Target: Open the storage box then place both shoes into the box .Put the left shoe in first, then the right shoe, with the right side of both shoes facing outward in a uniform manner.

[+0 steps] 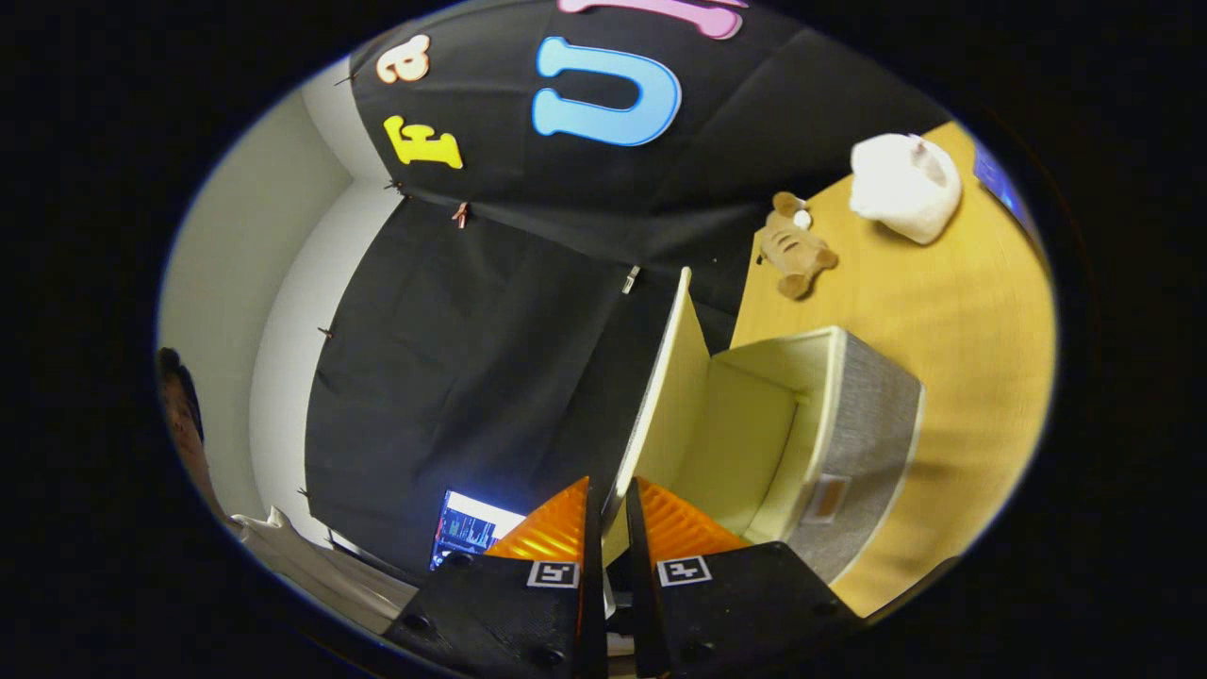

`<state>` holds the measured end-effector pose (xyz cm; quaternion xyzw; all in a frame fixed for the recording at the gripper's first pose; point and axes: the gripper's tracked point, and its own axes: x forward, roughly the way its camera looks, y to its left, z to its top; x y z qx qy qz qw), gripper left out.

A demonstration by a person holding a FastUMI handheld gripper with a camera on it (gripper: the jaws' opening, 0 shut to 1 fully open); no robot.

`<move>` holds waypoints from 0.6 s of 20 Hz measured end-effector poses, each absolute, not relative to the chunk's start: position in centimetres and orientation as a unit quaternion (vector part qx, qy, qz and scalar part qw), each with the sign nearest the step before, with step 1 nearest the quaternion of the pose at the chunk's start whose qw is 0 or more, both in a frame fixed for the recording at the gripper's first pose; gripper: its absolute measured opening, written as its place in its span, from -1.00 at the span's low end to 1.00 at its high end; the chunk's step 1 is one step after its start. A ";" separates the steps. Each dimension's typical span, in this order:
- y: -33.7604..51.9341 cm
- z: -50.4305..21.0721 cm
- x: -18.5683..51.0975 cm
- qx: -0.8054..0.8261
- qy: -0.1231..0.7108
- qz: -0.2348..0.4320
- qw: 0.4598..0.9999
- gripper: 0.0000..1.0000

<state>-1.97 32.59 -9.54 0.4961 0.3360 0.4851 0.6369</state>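
The storage box is grey fabric outside and cream inside, and it stands on the wooden table. The view is rolled sideways. Its cream lid is swung up on edge and the box interior is bare. My gripper is shut on the lid's free edge, with one finger on each face of the panel. A white shoe lies on the table well beyond the box, far from the fingers.
A small striped plush toy lies on the table between the box and the white shoe. A lit screen and a person are off to the lid's outer side, beside the black cloth wall.
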 end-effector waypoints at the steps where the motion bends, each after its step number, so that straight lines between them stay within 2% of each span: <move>1: 33.8 -8.0 -1.6 0.485 0.333 0.489 0.644 -0.69; 7: 42.7 -1.1 -0.1 0.430 0.314 0.510 0.676 -0.62; 12: 50.2 -0.4 0.5 0.414 0.323 0.510 0.682 -0.61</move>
